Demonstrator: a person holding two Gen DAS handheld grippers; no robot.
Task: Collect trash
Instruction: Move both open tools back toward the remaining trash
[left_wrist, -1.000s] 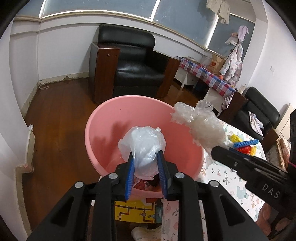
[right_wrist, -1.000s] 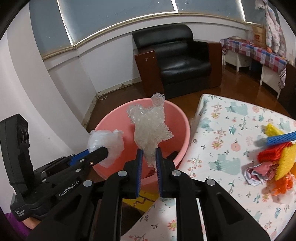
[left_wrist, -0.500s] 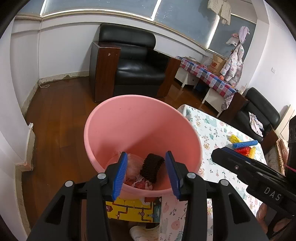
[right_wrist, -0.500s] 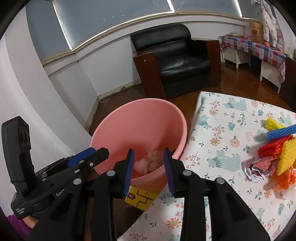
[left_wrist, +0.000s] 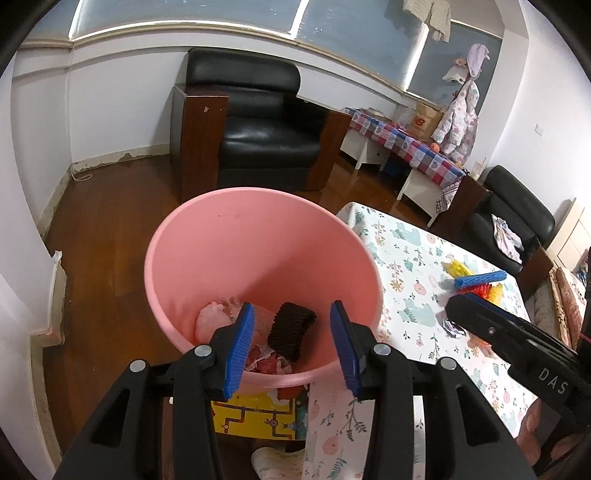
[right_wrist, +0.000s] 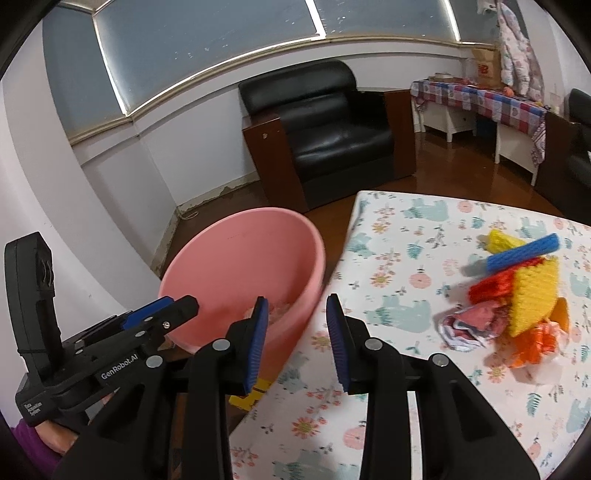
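Observation:
A pink plastic basin (left_wrist: 258, 236) stands on the floor beside the table; it also shows in the right wrist view (right_wrist: 236, 273). Inside lie crumpled plastic trash (left_wrist: 218, 314) and a dark ribbed piece (left_wrist: 291, 328). My left gripper (left_wrist: 291, 343) is open and empty just above the basin's near rim. My right gripper (right_wrist: 297, 332) is open and empty over the table's left edge, next to the basin. A pile of trash (right_wrist: 517, 295) lies on the table to the right: yellow, red and orange foam nets, a blue foam tube (right_wrist: 521, 253) and a crumpled wrapper (right_wrist: 469, 325).
The table (right_wrist: 406, 236) has a floral cloth. A black armchair (left_wrist: 258, 122) stands behind the basin on the wooden floor. A side table with a checked cloth (left_wrist: 406, 144) is at the back right. A yellow box (left_wrist: 258, 413) lies under the basin's near side.
Both grippers opened and dropped their plastic bags into the basin. The right gripper then moved right, from over the basin to the table's edge.

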